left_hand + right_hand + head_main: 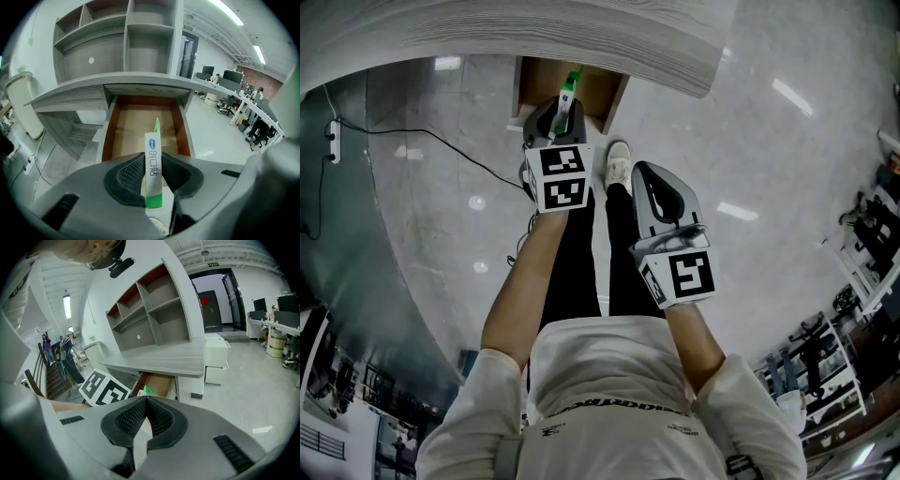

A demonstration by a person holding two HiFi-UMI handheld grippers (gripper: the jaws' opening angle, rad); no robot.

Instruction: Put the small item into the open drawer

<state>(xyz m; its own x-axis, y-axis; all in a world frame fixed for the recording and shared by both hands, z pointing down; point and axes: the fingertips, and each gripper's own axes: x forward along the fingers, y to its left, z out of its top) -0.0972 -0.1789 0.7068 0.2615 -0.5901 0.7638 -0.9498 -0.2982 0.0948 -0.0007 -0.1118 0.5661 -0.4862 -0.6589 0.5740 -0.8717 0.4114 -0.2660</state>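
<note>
Under grey desk [534, 33], open drawer [539, 94], glossy floor [769, 187]

1. Left gripper [153, 165] has its jaws clamped on the small item [152, 145], a slim white pack with green ends, standing upright.
2. Open drawer [136, 124] lies just beyond, brown inside.
3. Grey desktop [70, 96] sits over the drawer, with shelves [117, 51] above.
4. Office desks [234, 89] stand far right.

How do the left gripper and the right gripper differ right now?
The left gripper clamps a slim white-and-green packet; the right gripper is shut on nothing. The left gripper reaches the open brown wooden drawer; the right gripper is farther back from it. Both are grey with marker cubes.
</note>
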